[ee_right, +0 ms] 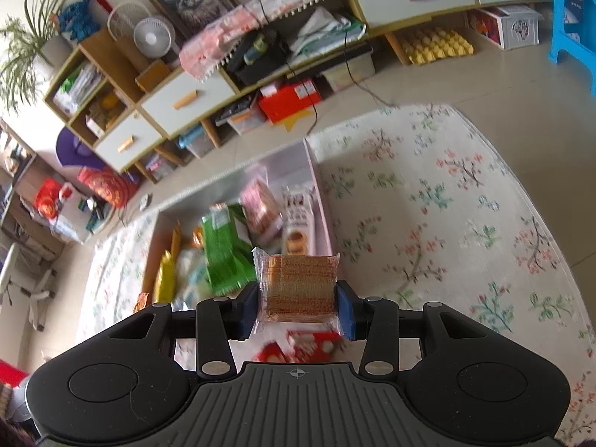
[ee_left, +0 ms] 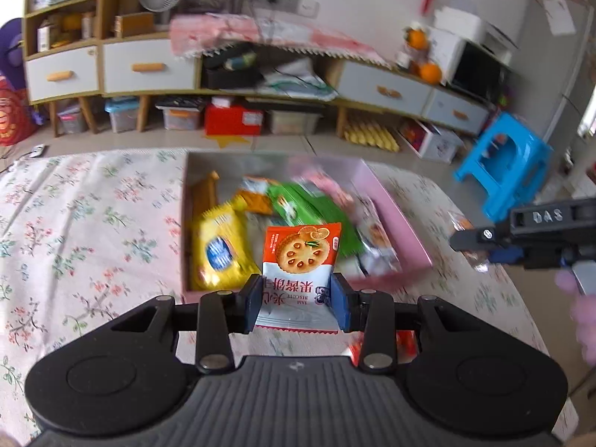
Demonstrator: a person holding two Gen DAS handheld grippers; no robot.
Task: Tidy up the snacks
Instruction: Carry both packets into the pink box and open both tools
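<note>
My left gripper (ee_left: 296,303) is shut on an orange-and-white jam biscuit packet (ee_left: 300,257) and holds it just in front of the pink snack box (ee_left: 402,231). The box holds a yellow packet (ee_left: 219,253), a green packet (ee_left: 313,208) and other snacks. My right gripper (ee_right: 298,311) is shut on a clear-wrapped wafer packet (ee_right: 298,285) above the near end of the same box (ee_right: 322,201), which shows a green packet (ee_right: 225,246) and biscuit packs. The right gripper also shows at the right edge of the left wrist view (ee_left: 469,240).
The box sits on a floral tablecloth (ee_left: 93,223), also seen in the right wrist view (ee_right: 447,205). Red snack packets (ee_right: 298,346) lie under the right gripper. A blue stool (ee_left: 503,164) and a low cabinet (ee_left: 149,67) stand beyond the table.
</note>
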